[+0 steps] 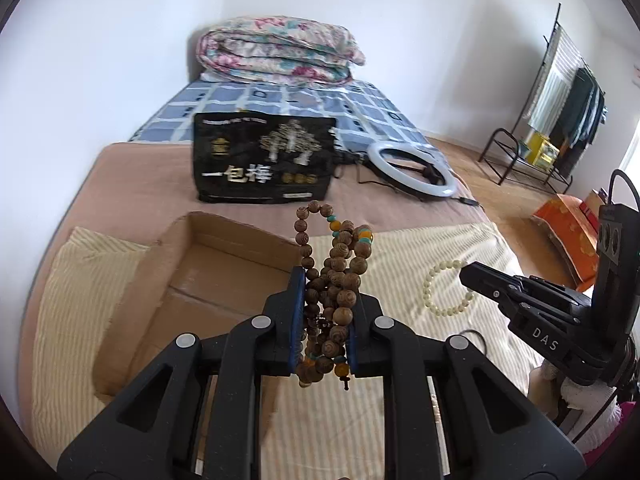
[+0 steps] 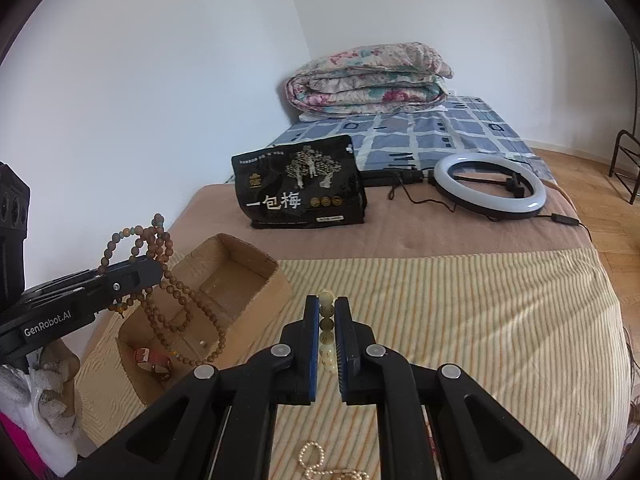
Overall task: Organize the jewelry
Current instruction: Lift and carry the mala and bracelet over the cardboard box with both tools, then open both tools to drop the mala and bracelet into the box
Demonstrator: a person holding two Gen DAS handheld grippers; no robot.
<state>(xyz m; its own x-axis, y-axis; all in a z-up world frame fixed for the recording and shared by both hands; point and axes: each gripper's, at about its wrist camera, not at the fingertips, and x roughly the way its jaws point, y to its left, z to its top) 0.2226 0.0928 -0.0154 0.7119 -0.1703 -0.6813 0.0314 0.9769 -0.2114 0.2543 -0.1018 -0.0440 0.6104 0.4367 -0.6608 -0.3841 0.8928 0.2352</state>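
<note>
The left gripper held the wooden bead necklace clamped above the cardboard box; the right gripper pinched the pale bead bracelet, apparently on the striped cloth.

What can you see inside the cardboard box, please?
Inside the cardboard box lie a reddish-brown bracelet and a small pale bead; the hanging wooden bead necklace covers part of the floor.

Bed inventory, qty per item
1 open brown cardboard box; 2 bead pcs: 1 brown wooden strand, 1 pale cream bracelet; 1 pearl chain; 1 black snack bag; 1 white ring light.
</note>
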